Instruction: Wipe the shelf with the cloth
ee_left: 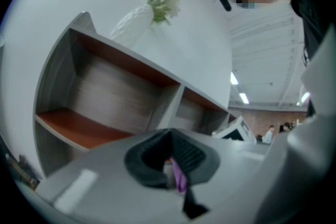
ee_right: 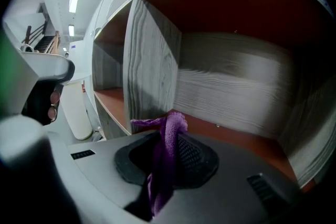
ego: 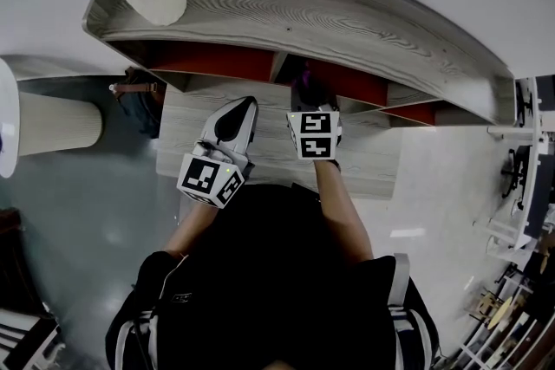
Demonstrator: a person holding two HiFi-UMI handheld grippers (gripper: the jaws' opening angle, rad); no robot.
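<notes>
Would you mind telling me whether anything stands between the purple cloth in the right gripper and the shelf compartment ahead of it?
Nothing visible does. The right gripper has its jaws shut on the purple cloth, and the reddish-brown floor of the grey wooden shelf compartment lies open just ahead.
</notes>
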